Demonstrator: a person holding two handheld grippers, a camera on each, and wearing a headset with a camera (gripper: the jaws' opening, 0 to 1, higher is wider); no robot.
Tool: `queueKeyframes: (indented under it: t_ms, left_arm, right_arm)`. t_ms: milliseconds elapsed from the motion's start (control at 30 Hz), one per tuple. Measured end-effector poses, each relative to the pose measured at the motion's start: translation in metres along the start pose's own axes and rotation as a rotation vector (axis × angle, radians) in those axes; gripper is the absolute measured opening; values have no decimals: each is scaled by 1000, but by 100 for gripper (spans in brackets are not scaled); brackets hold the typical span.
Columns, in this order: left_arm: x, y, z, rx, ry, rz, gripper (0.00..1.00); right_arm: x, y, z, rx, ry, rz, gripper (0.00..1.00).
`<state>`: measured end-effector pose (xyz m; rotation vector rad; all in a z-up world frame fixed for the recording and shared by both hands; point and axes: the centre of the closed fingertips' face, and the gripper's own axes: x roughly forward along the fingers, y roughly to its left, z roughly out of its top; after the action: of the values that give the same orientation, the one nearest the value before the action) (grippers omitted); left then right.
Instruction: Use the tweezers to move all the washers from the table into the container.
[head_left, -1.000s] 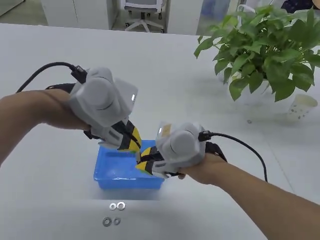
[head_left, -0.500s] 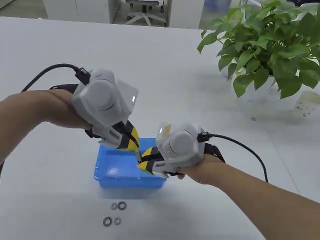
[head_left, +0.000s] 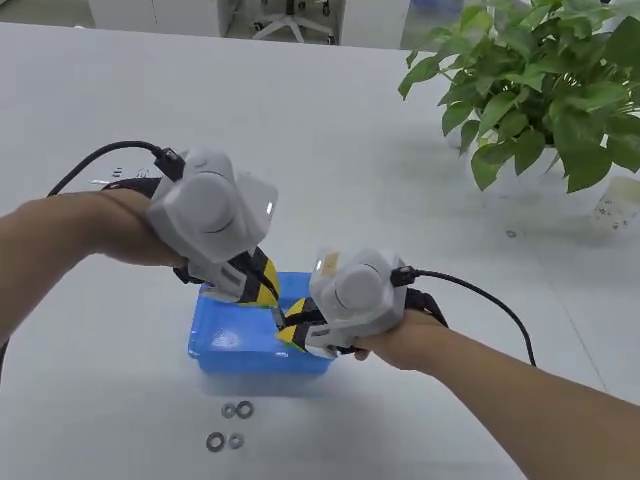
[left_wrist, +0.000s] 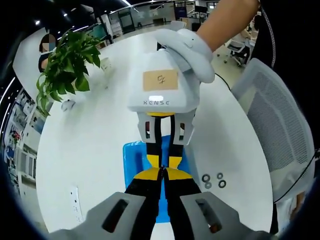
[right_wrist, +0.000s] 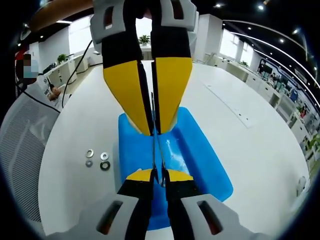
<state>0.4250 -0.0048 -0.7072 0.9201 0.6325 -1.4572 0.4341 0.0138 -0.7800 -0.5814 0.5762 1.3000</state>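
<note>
Centrally in the head view, the left gripper (head_left: 265, 290) and the right gripper (head_left: 288, 330) point tip to tip over the blue container (head_left: 230, 345), which sits in the lower middle of the frame on the white table (head_left: 350, 150). Their yellow fingers almost meet above the container's right half. Four washers (head_left: 237, 410) lie on the table just below the container, apart from it. A potted plant (head_left: 540, 80) fills the upper right.

In the left gripper view, the left gripper (left_wrist: 161, 176) rises from the bottom with its fingers drawn together. The right gripper (left_wrist: 161, 161) comes down from the top and meets it nose to nose. The container (left_wrist: 132, 160) lies behind them at lower centre, and the washers (left_wrist: 212, 180) sit to its right.

In the right gripper view, the right gripper (right_wrist: 160, 176) has its fingers pressed on a thin metal strip, the tweezers (right_wrist: 154, 150). The strip runs straight up into the left gripper (right_wrist: 154, 131), whose yellow fingers are likewise closed on it. The container (right_wrist: 200, 160) lies beneath, with the washers (right_wrist: 97, 160) on the table at its left.
</note>
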Motion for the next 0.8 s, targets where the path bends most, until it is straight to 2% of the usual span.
queueKeyframes:
  t_ms: [567, 800]
  left_arm:
    - [-4, -3, 7, 12, 0, 10, 6]
    - [-11, -4, 13, 22, 1, 18, 6]
  right_arm:
    - [-5, 0, 1, -5, -2, -4, 11]
    - [-11, 0, 8, -19, -16, -16, 11]
